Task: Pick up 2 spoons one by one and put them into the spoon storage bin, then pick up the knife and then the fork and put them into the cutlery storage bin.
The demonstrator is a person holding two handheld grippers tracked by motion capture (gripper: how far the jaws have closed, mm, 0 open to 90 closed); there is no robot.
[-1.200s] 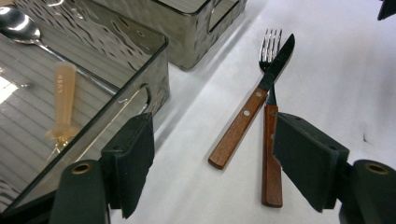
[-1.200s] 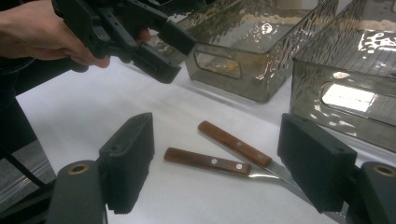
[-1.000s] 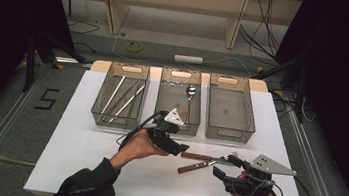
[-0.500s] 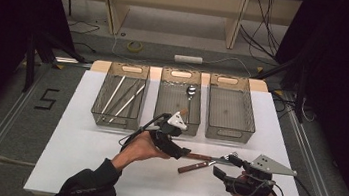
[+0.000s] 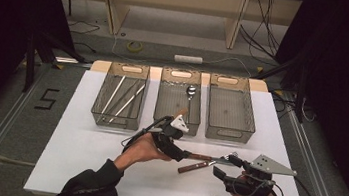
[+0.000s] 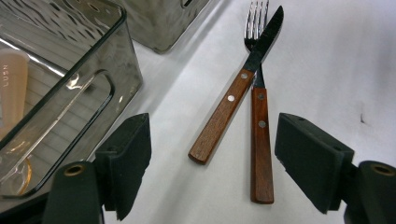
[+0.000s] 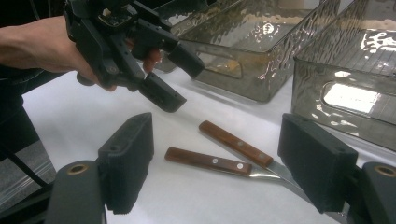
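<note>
Two wooden-handled pieces of cutlery, a knife and a fork, are seen lying on the white desk at its near right, crossed where the knife blade passes over the fork's neck. Nearest the person, the right gripper is held low at the desk's near right edge, its fingers spread wide and empty; in the right gripper view both handles are seen lying on the desk just beyond the gap between those fingers, untouched. Slightly farther in, the left gripper is held just above the desk, its fingers likewise spread wide with nothing pinched. In the left gripper view the two handle ends lie between and just ahead of these fingers, close but not in contact. Behind the cutlery, three clear bins are set in a row across the desk: a left bin holding long metal sticks, a middle bin holding a spoon, and a right bin.
</note>
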